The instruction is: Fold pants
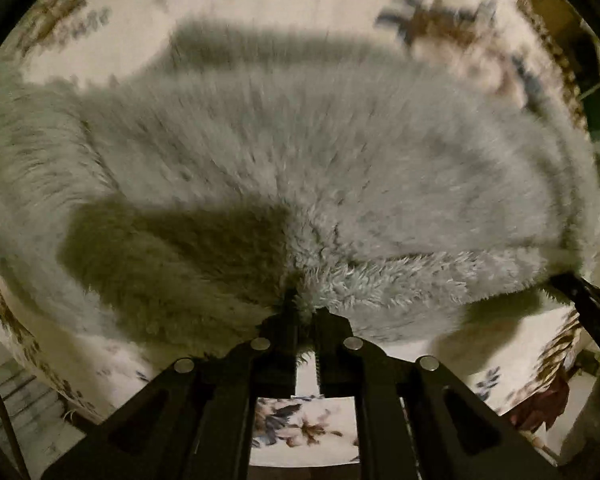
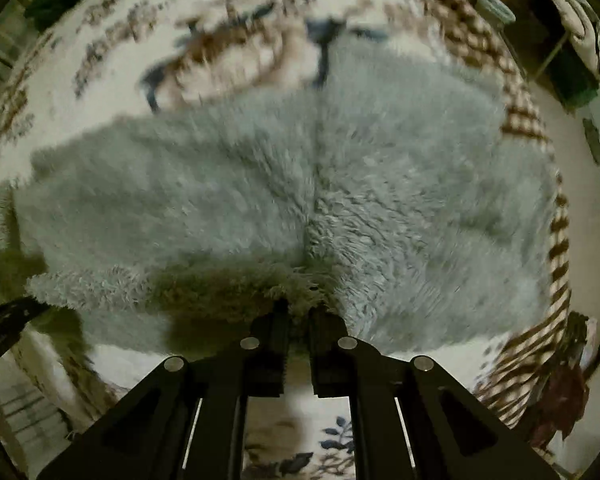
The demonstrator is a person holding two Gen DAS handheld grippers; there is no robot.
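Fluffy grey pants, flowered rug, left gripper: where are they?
Fluffy grey pants [image 1: 300,168]: left wrist view, middle of fabric.
Flowered rug [image 2: 227,40]: right wrist view, bare patterned part.
Left gripper [image 1: 304,310]: left wrist view, between fingertips.

The pants [image 1: 300,168] are soft, fluffy grey cloth with long fuzzy hairs. The rug [image 2: 227,32] is woolly cloth too. The fingers [image 1: 275,344] are matt black plastic with shiny metal pins.

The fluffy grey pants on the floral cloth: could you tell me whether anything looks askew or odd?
Nothing stands out. The pants hang bunched from both grippers, left and right, over the floral cloth, as mid-fold.
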